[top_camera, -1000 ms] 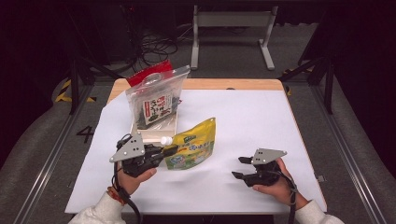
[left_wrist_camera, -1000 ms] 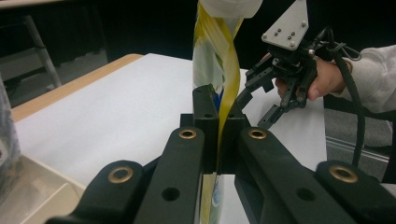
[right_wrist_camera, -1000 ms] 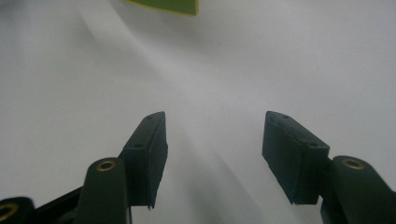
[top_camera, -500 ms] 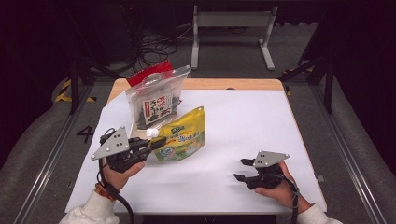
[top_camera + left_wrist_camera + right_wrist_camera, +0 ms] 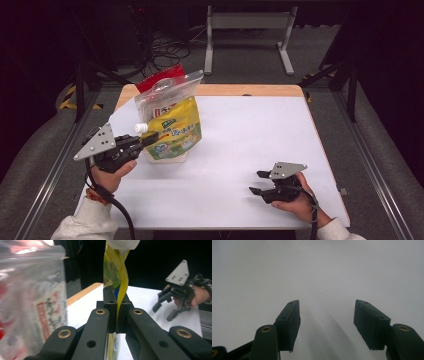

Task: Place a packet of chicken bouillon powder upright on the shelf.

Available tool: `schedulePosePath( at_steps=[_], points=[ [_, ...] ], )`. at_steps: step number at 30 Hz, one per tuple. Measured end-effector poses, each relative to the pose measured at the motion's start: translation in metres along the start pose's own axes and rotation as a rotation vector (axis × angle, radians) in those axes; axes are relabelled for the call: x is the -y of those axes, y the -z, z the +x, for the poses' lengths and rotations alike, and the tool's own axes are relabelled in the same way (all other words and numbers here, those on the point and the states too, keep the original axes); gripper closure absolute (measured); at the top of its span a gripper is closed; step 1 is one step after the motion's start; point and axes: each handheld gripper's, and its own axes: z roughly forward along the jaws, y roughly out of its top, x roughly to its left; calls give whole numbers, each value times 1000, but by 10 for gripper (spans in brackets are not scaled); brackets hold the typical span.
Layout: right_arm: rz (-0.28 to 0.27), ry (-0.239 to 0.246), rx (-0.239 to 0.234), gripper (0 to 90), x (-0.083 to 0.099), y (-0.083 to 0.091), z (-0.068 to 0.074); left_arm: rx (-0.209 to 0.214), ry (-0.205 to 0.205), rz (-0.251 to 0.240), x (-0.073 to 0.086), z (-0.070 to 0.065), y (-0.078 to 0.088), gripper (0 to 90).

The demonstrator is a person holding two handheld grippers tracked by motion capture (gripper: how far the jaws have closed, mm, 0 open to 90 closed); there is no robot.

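Note:
A yellow spouted pouch [image 5: 175, 135] with a white cap [image 5: 141, 128] hangs upright over the left part of the white table [image 5: 250, 125], in front of the clear zip bag. My left gripper [image 5: 150, 137] is shut on the pouch's edge just below the cap. In the left gripper view the yellow film [image 5: 117, 272] is pinched flat between the two black jaws of that gripper [image 5: 117, 302]. My right gripper [image 5: 256, 182] rests low at the table's front right, open, with nothing between its fingers [image 5: 327, 317].
A clear zip bag [image 5: 167, 90] with a red top and printed packets inside stands at the back left, touching the pouch; it shows blurred at the left [image 5: 32, 290]. The far-off right gripper [image 5: 163, 311] shows there too. A wooden edge [image 5: 250, 90] borders the table's back.
My left gripper has lifted the yellow pouch from lying on the table to hanging upright, moving left and up toward the clear bag. The right gripper has stayed in place.

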Motion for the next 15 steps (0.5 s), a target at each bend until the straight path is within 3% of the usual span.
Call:
schedulePosePath(
  at_steps=[9, 11, 15],
  points=[
    [13, -7, -10, 379, 1, -4, 0, -24, -11, 10, 1, 23, 6, 899],
    [16, -11, -12, 378, 2, -5, 0, -8, -16, 23, 1, 27, 5, 899],
    [23, -17, -21, 376, 3, -7, 0, -18, -14, 61, 4, 39, 1, 898]
  ],
)
